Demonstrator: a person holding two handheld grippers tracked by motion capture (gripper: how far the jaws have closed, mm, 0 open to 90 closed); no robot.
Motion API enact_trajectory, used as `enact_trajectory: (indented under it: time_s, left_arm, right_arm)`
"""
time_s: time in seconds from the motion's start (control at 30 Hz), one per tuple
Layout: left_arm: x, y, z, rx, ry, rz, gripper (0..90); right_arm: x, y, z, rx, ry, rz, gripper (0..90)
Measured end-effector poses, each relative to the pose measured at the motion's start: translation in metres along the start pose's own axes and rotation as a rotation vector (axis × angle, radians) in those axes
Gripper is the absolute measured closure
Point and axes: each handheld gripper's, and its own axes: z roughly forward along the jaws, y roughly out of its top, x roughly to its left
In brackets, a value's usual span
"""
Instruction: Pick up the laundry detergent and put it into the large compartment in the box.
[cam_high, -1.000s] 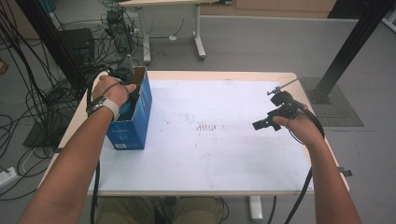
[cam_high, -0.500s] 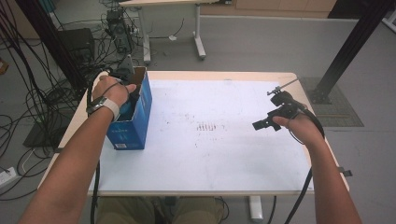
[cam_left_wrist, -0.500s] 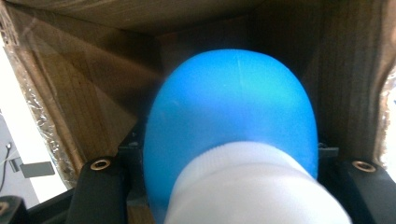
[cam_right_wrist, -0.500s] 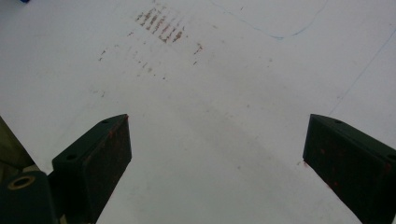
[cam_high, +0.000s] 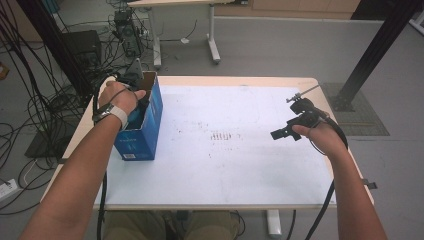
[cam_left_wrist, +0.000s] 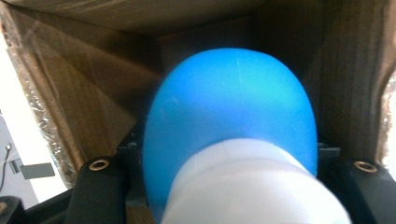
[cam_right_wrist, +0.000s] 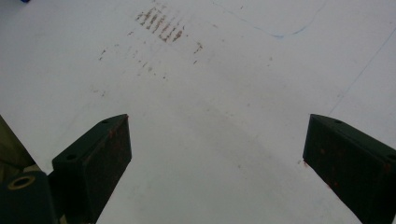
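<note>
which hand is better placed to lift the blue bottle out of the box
Left. The left gripper is inside the blue cardboard box, clamped on the blue bottle. The right gripper hangs open above the bare table.

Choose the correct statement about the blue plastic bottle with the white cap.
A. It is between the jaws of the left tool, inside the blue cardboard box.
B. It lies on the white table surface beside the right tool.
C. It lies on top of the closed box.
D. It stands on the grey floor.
A: the left gripper view shows the blue plastic bottle with the white cap between the left tool's black jaws, with the blue cardboard box's brown inner walls around it.
</note>
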Motion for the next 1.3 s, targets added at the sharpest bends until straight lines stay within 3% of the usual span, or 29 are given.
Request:
enact_trajectory:
  time_s: [0.43,1.3]
  left_arm:
    - [0.0046,-0.0028,-0.002,-0.011,-0.009,-0.006,29.3]
    - [0.0072,-0.0062,-0.0071,-0.023,-0.017,0.013,28.1]
  right_arm:
    - [0.002,0.0019,0.0003,0.001,0.002,-0.003,7.6]
    - [0.0051,0.0025,-0.0018,0.004,-0.003,0.001,7.6]
